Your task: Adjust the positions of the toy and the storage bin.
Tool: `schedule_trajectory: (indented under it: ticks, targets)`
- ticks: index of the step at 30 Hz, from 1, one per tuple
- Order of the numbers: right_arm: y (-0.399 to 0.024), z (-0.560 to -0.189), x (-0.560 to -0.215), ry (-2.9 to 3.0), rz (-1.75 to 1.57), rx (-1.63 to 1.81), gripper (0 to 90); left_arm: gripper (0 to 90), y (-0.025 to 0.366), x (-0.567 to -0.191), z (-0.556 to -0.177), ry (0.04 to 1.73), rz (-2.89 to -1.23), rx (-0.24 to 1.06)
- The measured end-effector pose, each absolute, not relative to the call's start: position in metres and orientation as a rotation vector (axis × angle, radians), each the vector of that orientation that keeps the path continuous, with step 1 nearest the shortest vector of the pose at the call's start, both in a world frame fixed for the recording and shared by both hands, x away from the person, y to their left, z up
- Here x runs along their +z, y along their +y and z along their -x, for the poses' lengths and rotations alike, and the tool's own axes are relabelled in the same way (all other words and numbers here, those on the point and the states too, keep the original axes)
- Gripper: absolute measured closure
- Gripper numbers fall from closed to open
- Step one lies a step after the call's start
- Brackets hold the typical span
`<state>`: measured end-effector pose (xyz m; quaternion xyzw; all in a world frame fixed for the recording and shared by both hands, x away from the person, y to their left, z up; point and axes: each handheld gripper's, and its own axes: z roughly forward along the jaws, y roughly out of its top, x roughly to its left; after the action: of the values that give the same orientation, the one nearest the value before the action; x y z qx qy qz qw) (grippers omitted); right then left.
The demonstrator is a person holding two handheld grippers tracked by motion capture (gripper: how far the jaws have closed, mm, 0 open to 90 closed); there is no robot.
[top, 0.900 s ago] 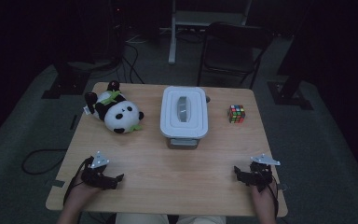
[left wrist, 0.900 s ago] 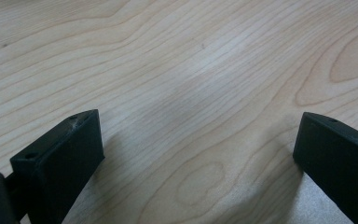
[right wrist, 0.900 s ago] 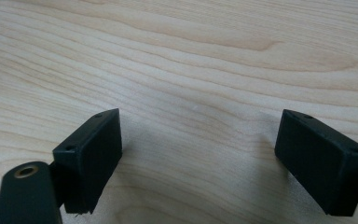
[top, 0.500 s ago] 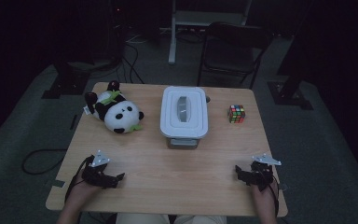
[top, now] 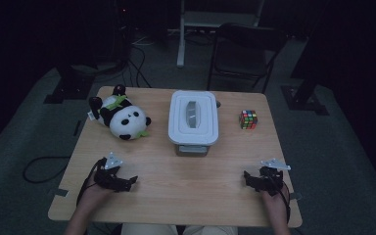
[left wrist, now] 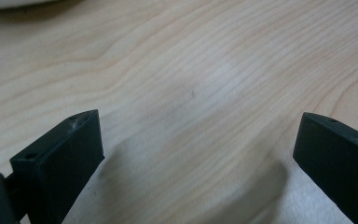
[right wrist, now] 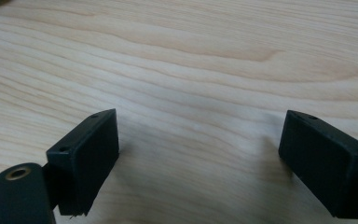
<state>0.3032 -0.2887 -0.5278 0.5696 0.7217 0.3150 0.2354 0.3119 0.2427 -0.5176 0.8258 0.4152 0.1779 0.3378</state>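
A wooden table (top: 176, 196) carries a stuffed panda (top: 122, 117) at the back left, a white lidded box (top: 194, 122) in the middle and a colour cube (top: 248, 119) at the back right. My left gripper (top: 129, 183) rests near the front left edge, held by a hand. My right gripper (top: 248, 179) rests near the front right edge. In the left gripper view the left gripper (left wrist: 198, 140) has its jaws wide apart over bare wood. In the right gripper view the right gripper (right wrist: 200, 140) stands just as wide, nothing between its jaws.
A dark chair (top: 245, 49) stands behind the table. Stands and cables (top: 39, 166) lie on the dim floor around it. Bare tabletop stretches between the two grippers.
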Motion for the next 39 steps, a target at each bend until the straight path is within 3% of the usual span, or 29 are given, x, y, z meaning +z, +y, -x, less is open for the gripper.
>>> schedule_trajectory:
  ticks: [22, 39]
  targets:
    - [-0.247, -0.352, -0.5, 2.046, -1.455, 0.988, 13.7, 2.1, 0.208, -0.478, -0.354, 1.014, -2.101, 0.475]
    - [-0.23, -0.378, -0.496, 2.047, -1.445, 1.045, 13.9, 2.2, 0.171, -0.482, -0.391, 1.019, -2.086, 0.469]
